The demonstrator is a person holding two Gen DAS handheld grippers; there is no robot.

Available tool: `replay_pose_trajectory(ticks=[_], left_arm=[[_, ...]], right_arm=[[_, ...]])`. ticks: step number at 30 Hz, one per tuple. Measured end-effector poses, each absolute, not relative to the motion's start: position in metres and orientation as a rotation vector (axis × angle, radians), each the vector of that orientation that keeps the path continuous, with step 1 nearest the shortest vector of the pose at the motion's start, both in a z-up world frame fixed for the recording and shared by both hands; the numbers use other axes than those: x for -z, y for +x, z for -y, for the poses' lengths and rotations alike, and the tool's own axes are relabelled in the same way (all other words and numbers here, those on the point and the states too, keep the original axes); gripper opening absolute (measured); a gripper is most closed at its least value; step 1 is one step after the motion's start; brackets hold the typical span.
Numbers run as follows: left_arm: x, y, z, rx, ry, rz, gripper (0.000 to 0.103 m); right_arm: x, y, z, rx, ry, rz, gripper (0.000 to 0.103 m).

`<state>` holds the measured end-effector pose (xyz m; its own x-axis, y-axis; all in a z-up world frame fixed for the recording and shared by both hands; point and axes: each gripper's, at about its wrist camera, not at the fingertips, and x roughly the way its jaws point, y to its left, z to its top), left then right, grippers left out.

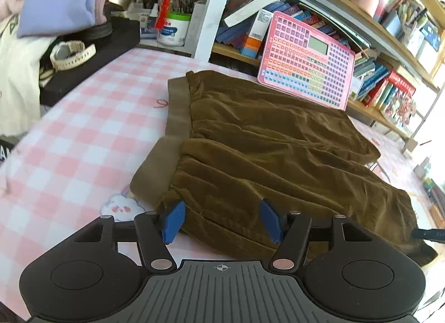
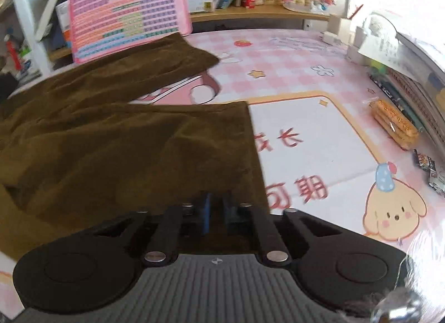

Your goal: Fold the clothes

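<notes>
Brown shorts (image 1: 264,139) lie on the pink checked mat (image 1: 83,128). Left gripper (image 1: 222,221) spread at the waistband; right gripper (image 2: 216,211) pinches a leg hem. Only the left view shows a pen-filled tub (image 1: 173,28).

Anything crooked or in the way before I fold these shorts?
The brown shorts lie spread with legs splayed apart, not aligned. The far leg overlaps the foot of the pink keyboard toy propped against the shelf. The right tongs are closed on the near leg's hem.

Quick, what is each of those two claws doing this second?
Left gripper: open, jaws spread over the waist end of the brown shorts, gripping nothing.
Right gripper: shut on a leg hem of the shorts.
</notes>
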<state>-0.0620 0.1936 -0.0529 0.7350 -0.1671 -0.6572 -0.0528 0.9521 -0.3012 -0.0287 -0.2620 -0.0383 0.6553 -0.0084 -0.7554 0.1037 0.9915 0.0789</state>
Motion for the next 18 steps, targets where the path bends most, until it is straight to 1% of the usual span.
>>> replay_pose_trajectory(ticks=[1,7,10,11,12,14,18], left_arm=[[0.057,-0.062,-0.192,0.061,-0.325,-0.752,0.061],[0.067,-0.060,-0.173,0.069,-0.325,-0.791,0.062],[0.063,-0.060,-0.172,0.064,-0.326,-0.786,0.062],[0.061,-0.060,-0.173,0.063,-0.328,-0.783,0.062],[0.060,-0.061,-0.173,0.061,-0.330,-0.781,0.062],[0.056,-0.061,-0.174,0.059,-0.334,-0.774,0.062],[0.044,-0.066,-0.173,0.069,-0.309,-0.765,0.062]], right_arm=[[0.038,-0.023,0.267,0.067,0.125,-0.852,0.000],[0.037,0.009,0.284,0.093,0.123,-0.838,0.000],[0.030,-0.005,0.280,0.083,0.132,-0.824,0.000],[0.028,-0.010,0.279,0.080,0.135,-0.820,0.006],[0.026,-0.015,0.277,0.076,0.139,-0.815,0.018],[0.021,-0.025,0.275,0.069,0.146,-0.806,0.034],[0.011,-0.045,0.269,0.055,0.160,-0.787,0.035]])
